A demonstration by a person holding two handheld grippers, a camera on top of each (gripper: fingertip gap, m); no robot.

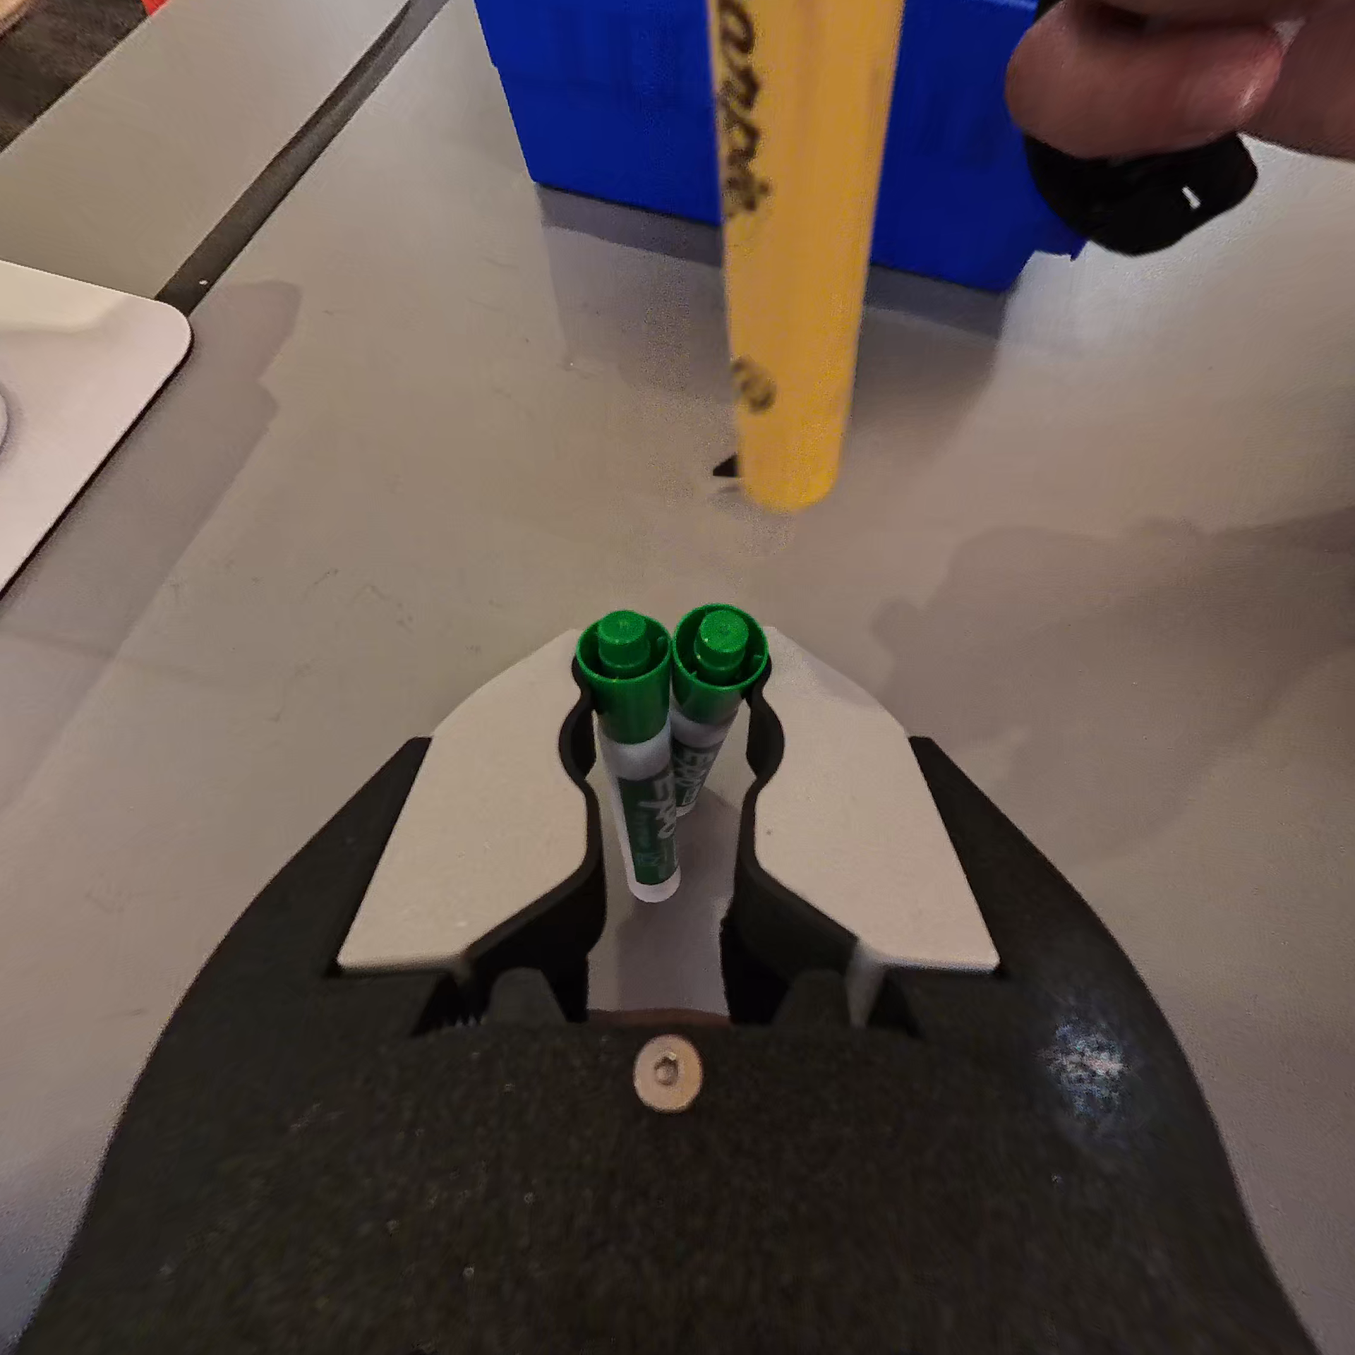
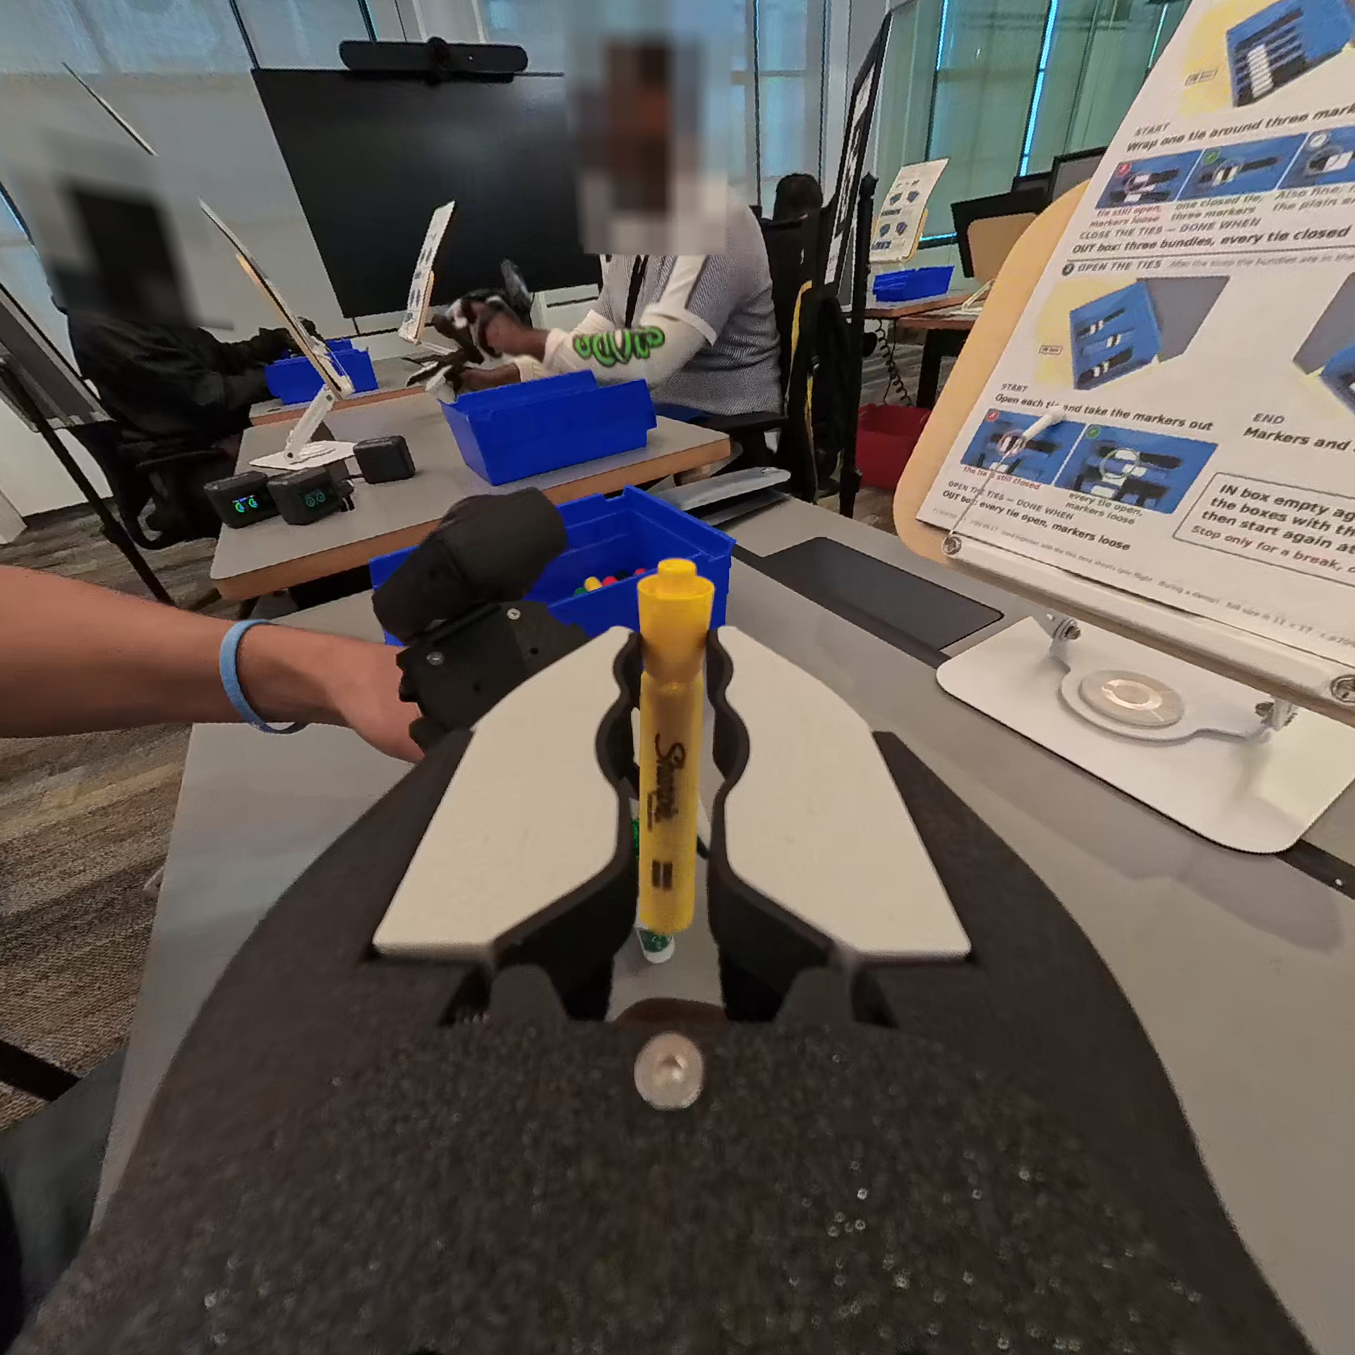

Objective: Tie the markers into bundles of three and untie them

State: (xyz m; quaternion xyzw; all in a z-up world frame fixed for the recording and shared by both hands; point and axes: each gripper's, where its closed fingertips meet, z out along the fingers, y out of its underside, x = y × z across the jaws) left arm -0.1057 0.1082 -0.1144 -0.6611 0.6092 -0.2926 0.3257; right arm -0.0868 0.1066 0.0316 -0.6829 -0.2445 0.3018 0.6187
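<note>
We take the blue bin (image 1: 616,110) at the far side of the grey bench (image 1: 366,513) as our landmark.

In the left wrist view, our left gripper (image 1: 671,685) hangs over the bench on the near side of the bin. Its jaws are closed on two green markers (image 1: 645,733), side by side and touching, caps pointing away from the camera. Between these markers and the bin, a yellow marker (image 1: 795,293) hangs in the air, blurred, its lower end above the bench. To the right of the bin, part of a hand (image 1: 1173,73) and a black piece of the other gripper show.

In the right wrist view, our right gripper (image 2: 674,682) has its jaws closed on that yellow marker (image 2: 667,770), which stands nearly upright between them with its cap uppermost. The bin (image 2: 660,557) lies beyond it, with coloured markers (image 2: 612,583) inside. Just left of the bin, a forearm with a blue wristband (image 2: 238,674) reaches to the left gripper (image 2: 469,623), whose jaws are hidden from this side. Under the yellow marker, the end of a green marker (image 2: 655,946) peeks out. To the right of the bin, an instruction sheet (image 2: 1173,330) leans on a white stand (image 2: 1144,733). Beyond the bin, other people sit at benches with more blue bins (image 2: 550,432).
</note>
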